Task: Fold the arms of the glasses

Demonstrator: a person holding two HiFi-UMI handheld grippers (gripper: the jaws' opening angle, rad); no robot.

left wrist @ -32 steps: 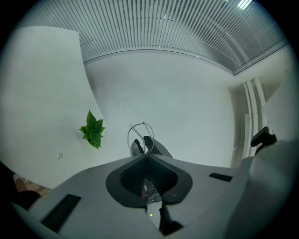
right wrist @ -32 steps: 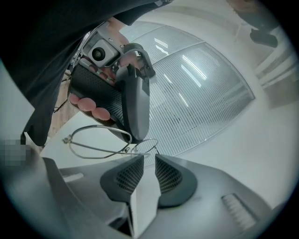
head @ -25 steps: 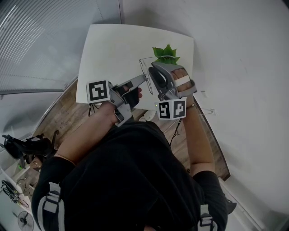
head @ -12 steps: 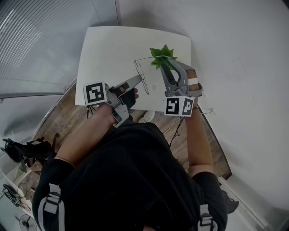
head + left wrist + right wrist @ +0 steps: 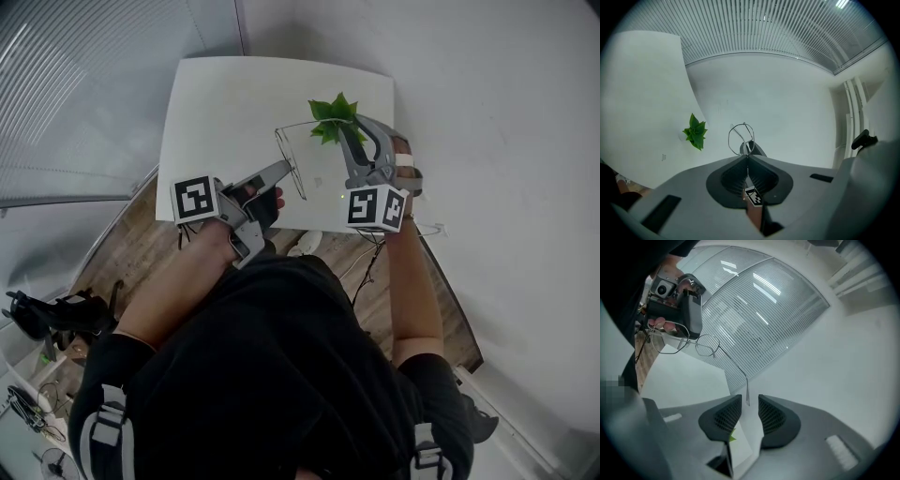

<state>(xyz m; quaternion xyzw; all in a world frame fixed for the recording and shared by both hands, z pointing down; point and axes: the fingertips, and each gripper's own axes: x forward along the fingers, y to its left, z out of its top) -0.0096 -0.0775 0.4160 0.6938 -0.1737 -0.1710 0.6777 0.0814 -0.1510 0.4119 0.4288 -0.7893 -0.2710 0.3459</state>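
Thin wire-framed glasses [image 5: 291, 159] are held in the air above the white table [image 5: 225, 103]. My left gripper [image 5: 288, 168] is shut on the frame by a lens; in the left gripper view the lens loop [image 5: 740, 138] sticks out past the closed jaws [image 5: 747, 157]. One arm runs from the glasses [image 5: 707, 345] to my right gripper [image 5: 749, 406]. Its jaws stand a little apart, with the arm's tip [image 5: 747, 398] hanging between their ends. In the head view the right gripper [image 5: 352, 126] is at the arm's far end, by the plant.
A small green plant [image 5: 333, 117] stands at the table's right edge, just under the right gripper. A wall of slatted blinds [image 5: 754, 301] lies beyond the table. Wooden floor [image 5: 122, 244] and cables show at the table's near side.
The right gripper has slid away from the lenses, outward along the arm toward the plant. The left gripper has kept its hold and barely moved.
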